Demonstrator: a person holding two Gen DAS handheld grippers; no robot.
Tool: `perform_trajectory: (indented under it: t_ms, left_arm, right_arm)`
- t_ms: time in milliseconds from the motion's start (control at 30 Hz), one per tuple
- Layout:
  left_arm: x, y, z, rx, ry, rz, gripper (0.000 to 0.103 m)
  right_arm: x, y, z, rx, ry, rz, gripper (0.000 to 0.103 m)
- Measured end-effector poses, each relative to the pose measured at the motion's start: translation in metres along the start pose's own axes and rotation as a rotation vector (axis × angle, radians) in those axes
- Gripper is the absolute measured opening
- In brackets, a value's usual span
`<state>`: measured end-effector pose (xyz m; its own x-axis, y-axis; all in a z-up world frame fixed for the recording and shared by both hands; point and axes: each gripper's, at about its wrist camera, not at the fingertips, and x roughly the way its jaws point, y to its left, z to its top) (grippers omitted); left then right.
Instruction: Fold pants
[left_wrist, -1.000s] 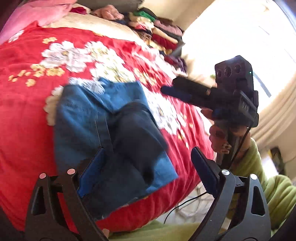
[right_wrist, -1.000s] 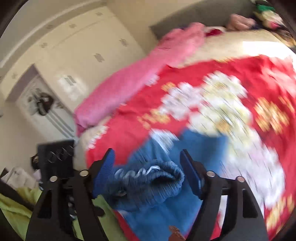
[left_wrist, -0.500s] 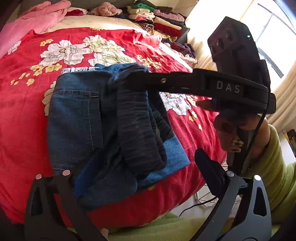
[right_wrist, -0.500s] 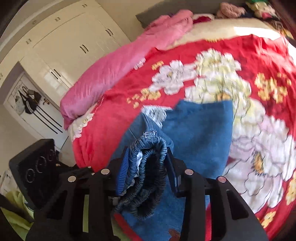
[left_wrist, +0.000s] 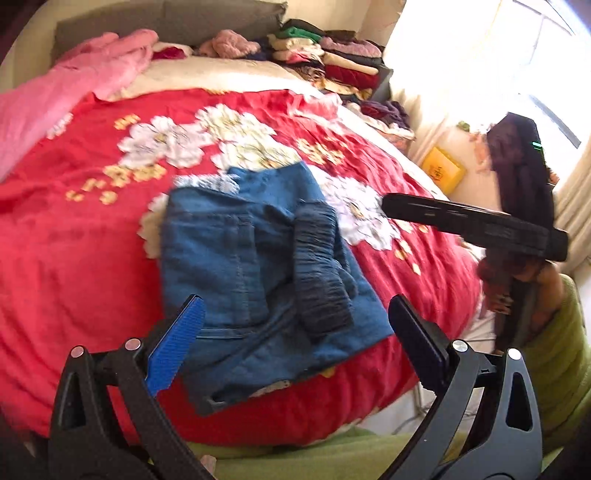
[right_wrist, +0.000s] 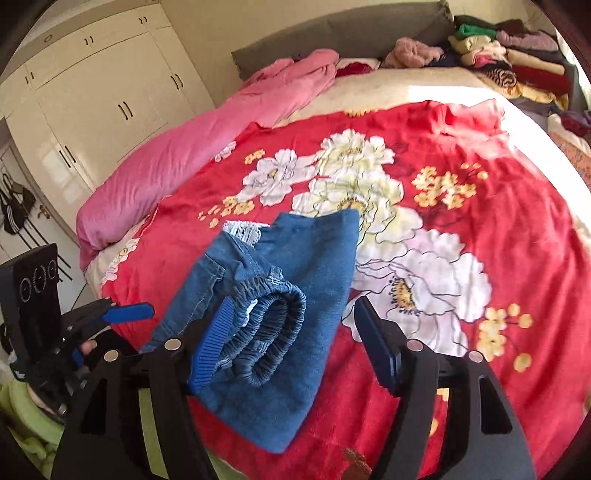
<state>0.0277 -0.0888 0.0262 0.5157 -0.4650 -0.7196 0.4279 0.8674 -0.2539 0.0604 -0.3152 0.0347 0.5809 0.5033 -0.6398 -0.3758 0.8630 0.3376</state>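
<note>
Denim pants (left_wrist: 258, 266) lie folded into a rough rectangle on the red floral bedspread (left_wrist: 66, 258), near its front edge, directly ahead of both grippers. Their gathered elastic waistband (right_wrist: 271, 325) is doubled over on top of the stack, just beyond the right gripper's left finger. A rolled pink blanket (right_wrist: 192, 147) runs along the bed's far left side, well apart from the pants, and stacked folded clothes (right_wrist: 509, 55) sit at the far right by the headboard. The left gripper (left_wrist: 295, 332) hovers at the near edge of the pants, jaws spread wide, clasping nothing. The right gripper (right_wrist: 295, 339) hangs just above the waistband, its jaws also spread and empty.
</note>
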Motion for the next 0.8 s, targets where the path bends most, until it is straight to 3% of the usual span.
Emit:
perform_trajectory:
  t_ms: [33,67,100,500,800]
  left_arm:
    - [-0.003,0.000,0.001,0.002,-0.006,0.012,0.093]
    - [-0.006,-0.001,0.002,0.005,-0.013,0.026,0.093]
    - [-0.009,-0.001,0.003,0.009,-0.021,0.041,0.093]
    - [-0.031,-0.010,0.009,0.047,-0.073,0.145,0.093]
    - [-0.025,0.001,0.011,0.068,-0.083,0.239,0.093]
  right_arm:
    - [-0.006,0.002,0.000,-0.009,-0.014,-0.006,0.071]
    - [-0.014,0.004,0.000,-0.018,-0.031,-0.014,0.081]
    - [-0.021,0.007,0.000,-0.027,-0.049,-0.022,0.082]
    - [-0.065,0.029,-0.002,-0.109,-0.142,-0.079,0.082]
    - [-0.052,0.027,-0.012,-0.131,-0.121,-0.157,0.082]
